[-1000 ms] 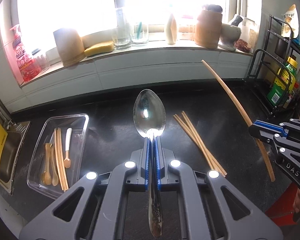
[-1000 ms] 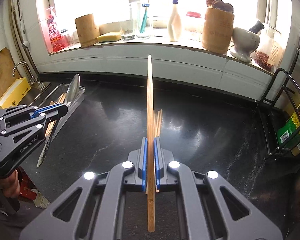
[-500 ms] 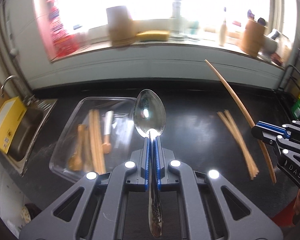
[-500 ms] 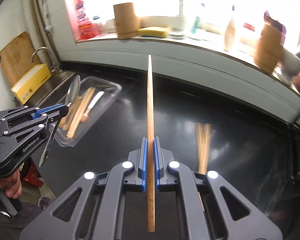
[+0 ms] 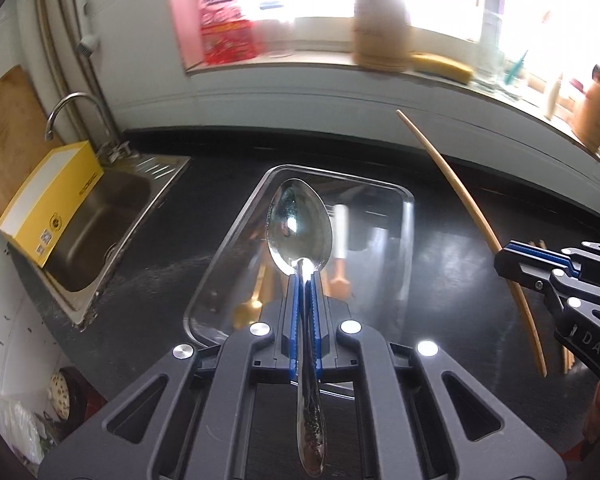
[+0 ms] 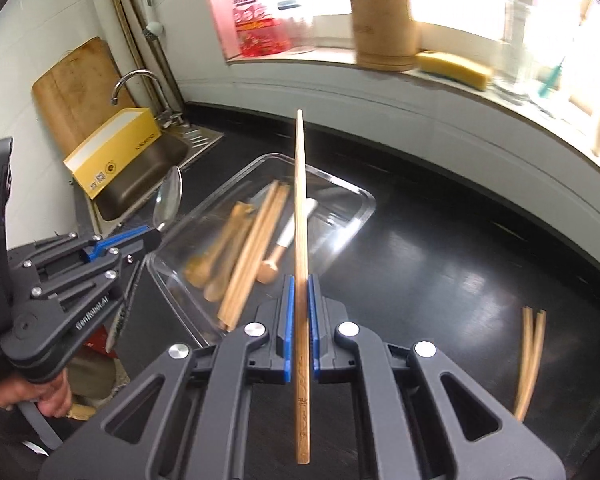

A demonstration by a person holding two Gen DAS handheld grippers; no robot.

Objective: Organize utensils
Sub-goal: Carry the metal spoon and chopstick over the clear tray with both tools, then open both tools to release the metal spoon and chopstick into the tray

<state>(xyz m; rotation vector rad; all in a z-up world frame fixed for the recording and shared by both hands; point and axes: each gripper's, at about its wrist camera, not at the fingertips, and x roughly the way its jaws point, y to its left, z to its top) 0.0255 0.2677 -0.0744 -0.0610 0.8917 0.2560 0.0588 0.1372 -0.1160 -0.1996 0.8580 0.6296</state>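
The left gripper clamps a shiny metal spoon by its neck; the right gripper pinches a long wooden chopstick. Both hang above the clear plastic tray at twelve o'clock: the carrying step. Next, probably lower and release each alongside the wooden utensils inside. Two loose chopsticks wait at three o'clock.

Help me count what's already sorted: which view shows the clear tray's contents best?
The right wrist view: the clear tray lies open to it, wooden utensils visible though blurred. In the left wrist view the metal spoon and left hand-held gripper cover much of it.
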